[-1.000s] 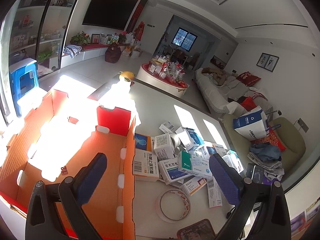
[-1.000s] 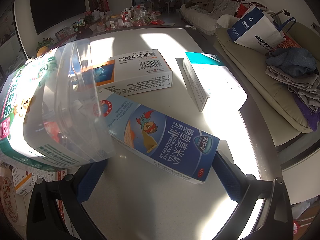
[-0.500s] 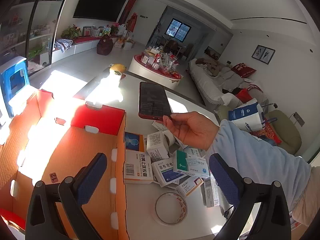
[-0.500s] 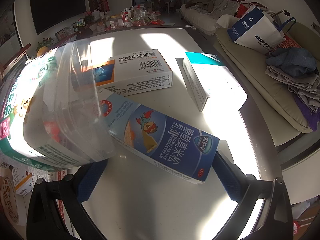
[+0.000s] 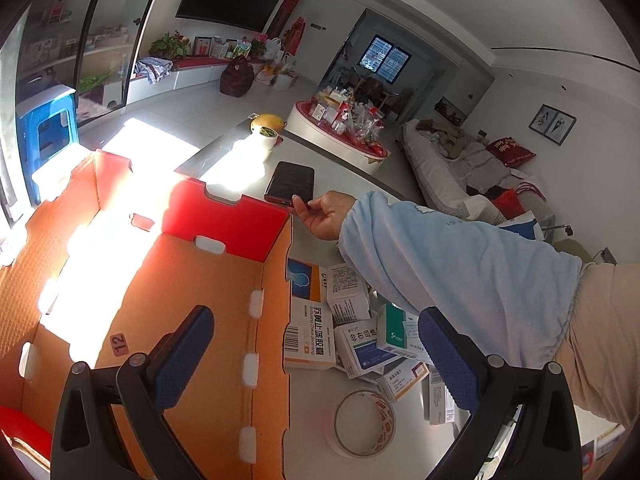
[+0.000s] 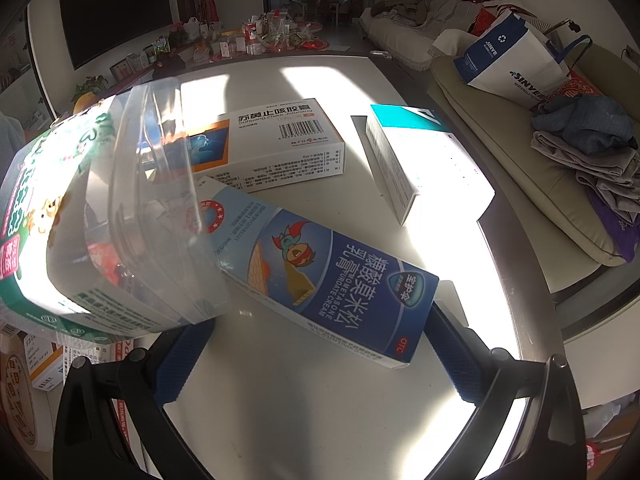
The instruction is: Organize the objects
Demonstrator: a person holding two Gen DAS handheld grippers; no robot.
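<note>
The left hand-held gripper [image 5: 312, 348] hangs spread and empty over the corrugated orange cardboard box [image 5: 168, 280] beside piled medicine cartons [image 5: 352, 332], while the right hand-held gripper [image 6: 316, 356], likewise spread, flanks a glossy blue rectangular carton [image 6: 320, 272] on the smooth white table [image 6: 312, 400].

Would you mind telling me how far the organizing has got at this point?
Barely begun. The cardboard box looks empty. The left tongs hang open above its edge with nothing in them, and the right tongs sit open by the blue cream box. A bare hand holds a phone. The pile of medicine boxes is still on the table.
</note>
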